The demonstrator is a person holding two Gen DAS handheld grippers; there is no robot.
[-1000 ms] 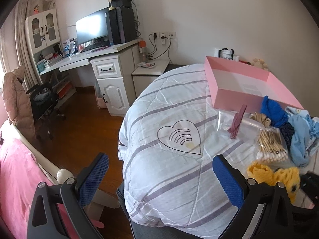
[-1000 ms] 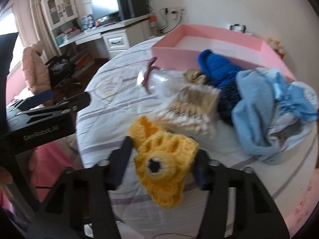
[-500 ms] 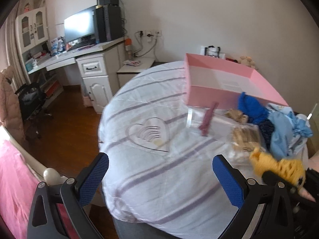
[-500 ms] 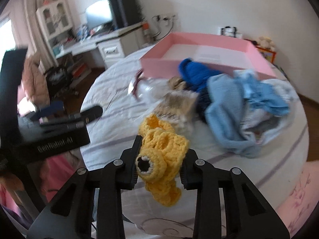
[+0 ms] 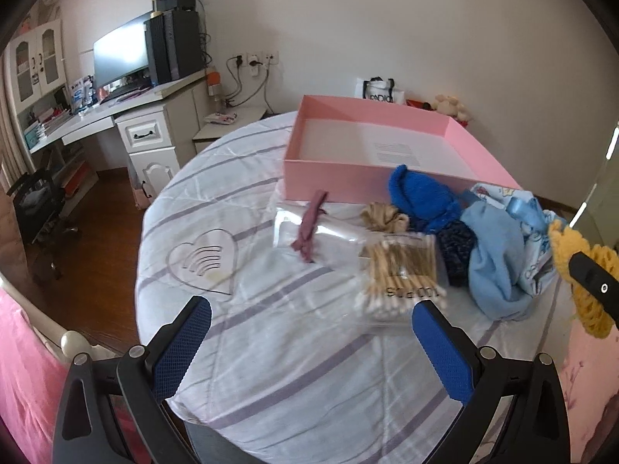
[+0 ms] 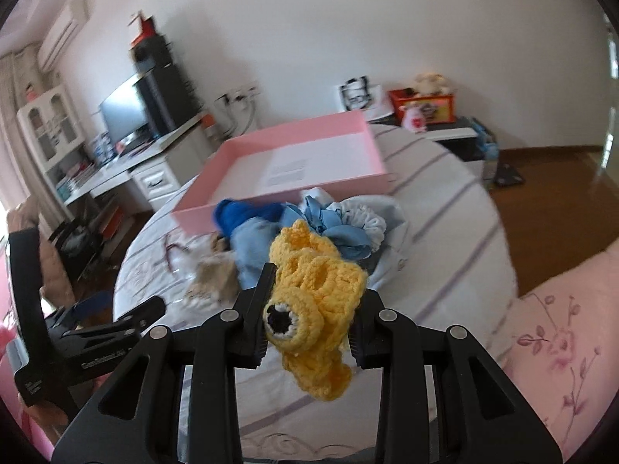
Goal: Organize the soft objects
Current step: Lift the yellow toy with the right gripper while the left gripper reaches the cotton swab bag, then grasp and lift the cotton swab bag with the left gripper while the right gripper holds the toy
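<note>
One yellow crochet piece [image 6: 309, 301] sits clamped in our right tool [image 6: 309, 309], lifted clear of the bed [image 6: 445, 208] for the far pink box [image 6: 294, 162], while our left tool [image 5: 309, 340] waits wide, empty.

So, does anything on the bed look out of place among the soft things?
Yes. A clear pack of cotton swabs and a flat clear plastic bag lie among the knitted and cloth items in front of the pink box. They are packaged goods, not soft fabric. Nothing looks spilled or damaged.
</note>
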